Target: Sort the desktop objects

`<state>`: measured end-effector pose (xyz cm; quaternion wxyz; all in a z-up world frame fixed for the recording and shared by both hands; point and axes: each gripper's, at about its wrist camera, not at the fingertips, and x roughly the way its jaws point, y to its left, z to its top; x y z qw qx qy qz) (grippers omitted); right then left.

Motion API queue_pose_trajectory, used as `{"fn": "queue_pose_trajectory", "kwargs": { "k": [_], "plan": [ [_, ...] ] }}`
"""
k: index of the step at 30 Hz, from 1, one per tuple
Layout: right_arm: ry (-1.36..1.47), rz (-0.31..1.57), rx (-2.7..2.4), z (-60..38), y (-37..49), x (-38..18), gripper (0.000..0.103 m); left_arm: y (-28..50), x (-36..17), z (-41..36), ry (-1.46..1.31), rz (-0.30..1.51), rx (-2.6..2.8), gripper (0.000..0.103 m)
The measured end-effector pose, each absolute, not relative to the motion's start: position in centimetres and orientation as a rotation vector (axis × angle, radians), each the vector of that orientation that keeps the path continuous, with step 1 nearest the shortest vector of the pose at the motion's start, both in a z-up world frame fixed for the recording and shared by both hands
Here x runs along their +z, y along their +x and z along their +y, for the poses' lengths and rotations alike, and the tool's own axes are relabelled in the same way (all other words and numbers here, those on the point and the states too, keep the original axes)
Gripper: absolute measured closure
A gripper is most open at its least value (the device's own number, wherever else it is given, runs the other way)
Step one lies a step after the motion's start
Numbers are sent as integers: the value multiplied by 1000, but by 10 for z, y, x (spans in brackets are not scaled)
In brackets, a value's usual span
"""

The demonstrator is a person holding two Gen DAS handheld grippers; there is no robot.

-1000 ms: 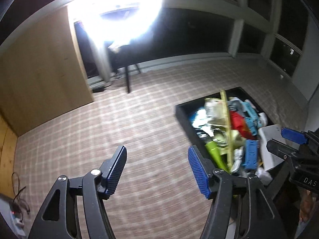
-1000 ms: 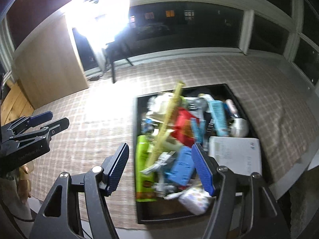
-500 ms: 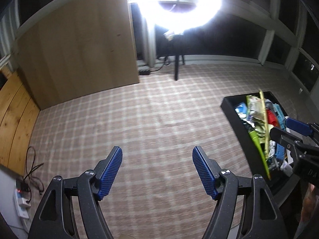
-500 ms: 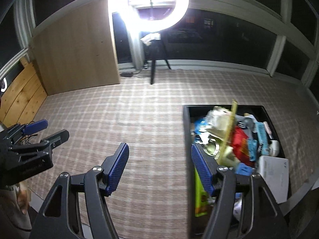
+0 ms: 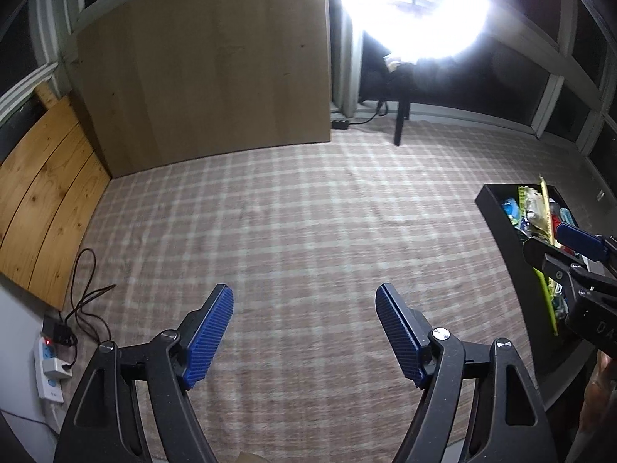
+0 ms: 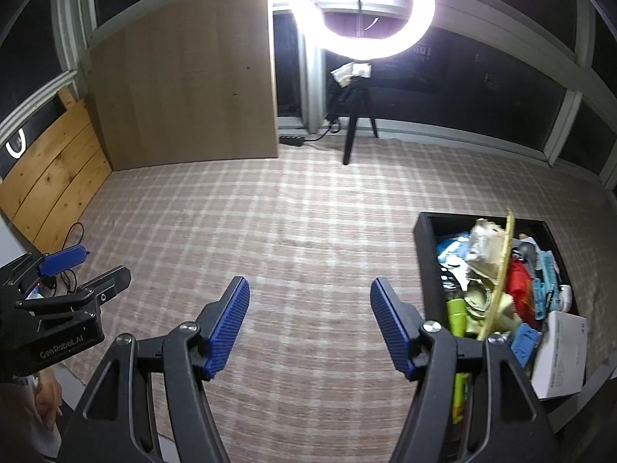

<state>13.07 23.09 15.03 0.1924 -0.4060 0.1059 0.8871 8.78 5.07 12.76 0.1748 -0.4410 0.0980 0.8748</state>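
Observation:
A black tray (image 6: 425,254) full of mixed desktop objects sits at the right of the plaid tablecloth; it also shows at the right edge of the left wrist view (image 5: 501,231). In it lie a yellow ruler (image 6: 501,270), a green tube (image 6: 457,316), a red item (image 6: 518,281), blue clips (image 6: 543,289) and a white box (image 6: 559,351). My right gripper (image 6: 308,324) is open and empty, left of the tray. My left gripper (image 5: 304,332) is open and empty over bare cloth, further left.
A ring light on a tripod (image 6: 356,123) stands at the far edge. A wooden panel (image 6: 185,96) leans at the back left. A power strip (image 5: 50,362) with cables lies off the table's left edge.
Both grippers have swung left and pulled back from the tray, which has slid toward the right of both views. Both stay open and empty.

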Motion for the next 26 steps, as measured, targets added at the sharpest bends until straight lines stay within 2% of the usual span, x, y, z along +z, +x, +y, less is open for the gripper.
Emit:
{"fn": "queue_pose_trajectory", "kwargs": {
  "k": [13,26],
  "plan": [
    [-1202,226,2511,188,100,131,39,75,112,0,-1303,208,2545,28],
    [-1260,229,2519,175,83,112,39,71,100,-13,-1327,196,2563,28]
  ]
}}
